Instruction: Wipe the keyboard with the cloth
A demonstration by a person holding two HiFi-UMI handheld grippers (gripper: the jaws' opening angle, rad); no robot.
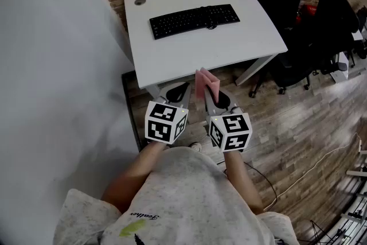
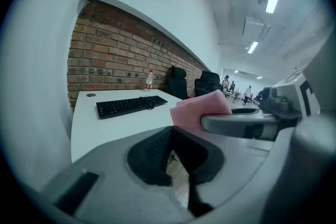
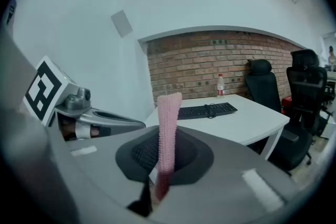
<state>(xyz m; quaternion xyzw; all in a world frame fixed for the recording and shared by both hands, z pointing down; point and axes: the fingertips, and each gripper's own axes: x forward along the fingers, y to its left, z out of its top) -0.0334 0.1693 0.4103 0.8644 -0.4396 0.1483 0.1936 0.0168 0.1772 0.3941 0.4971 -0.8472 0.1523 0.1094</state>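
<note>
Right tongs (image 3: 160, 182) around upright cloth (image 3: 168, 123)

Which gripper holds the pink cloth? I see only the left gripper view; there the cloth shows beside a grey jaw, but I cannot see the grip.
Observer: The right gripper. In its own view the pink cloth stands upright, pinched between its jaws.
Operator: Are the grippers over the desk yet?
Observer: No. In the head view both, the left gripper too, are short of the near edge of the desk, and the keyboard lies toward its far side.
</note>
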